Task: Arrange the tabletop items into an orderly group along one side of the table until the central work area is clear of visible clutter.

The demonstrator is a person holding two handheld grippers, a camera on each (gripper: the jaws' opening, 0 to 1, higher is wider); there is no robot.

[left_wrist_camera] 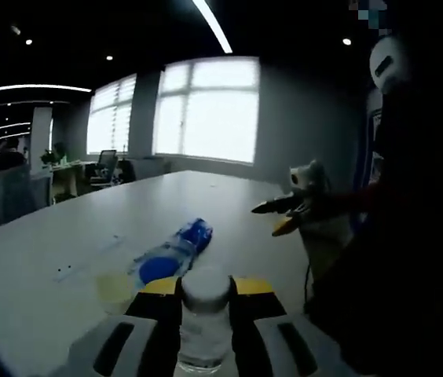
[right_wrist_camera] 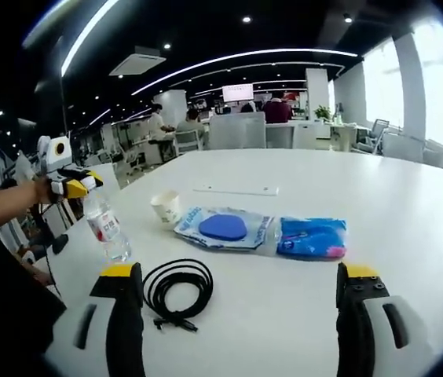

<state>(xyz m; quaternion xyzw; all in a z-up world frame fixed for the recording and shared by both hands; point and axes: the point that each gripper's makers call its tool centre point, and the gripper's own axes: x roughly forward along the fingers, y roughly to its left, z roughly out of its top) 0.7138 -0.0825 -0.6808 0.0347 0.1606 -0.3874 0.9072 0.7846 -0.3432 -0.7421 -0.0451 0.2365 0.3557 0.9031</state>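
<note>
White table (right_wrist_camera: 410, 196) spans both views, largest thing here. Right gripper (right_wrist_camera: 237, 314): fingers (right_wrist_camera: 119, 314) spread wide, nothing between them, hovering over the near table edge. Just ahead of its left finger lies a coiled black cable (right_wrist_camera: 178, 289), flat on the table. Farther ahead, roughly centred between the fingers, a clear packet with a blue disc (right_wrist_camera: 224, 228) lies flat; touching or just beside it on the right-finger side is a blue packet (right_wrist_camera: 311, 237). Beyond the left finger, a paper cup (right_wrist_camera: 166, 207) stands upright near the disc packet. Left gripper (left_wrist_camera: 204, 330): fingers (left_wrist_camera: 280, 345) pinching a clear water bottle (left_wrist_camera: 204, 314) with white cap, upright between them; right gripper view shows the same bottle (right_wrist_camera: 105, 228) held at its neck, base on or just above the table, cannot tell which. Left gripper view: both packets and cup lie ahead of the fingers, right gripper (left_wrist_camera: 280, 216) off to the right.
</note>
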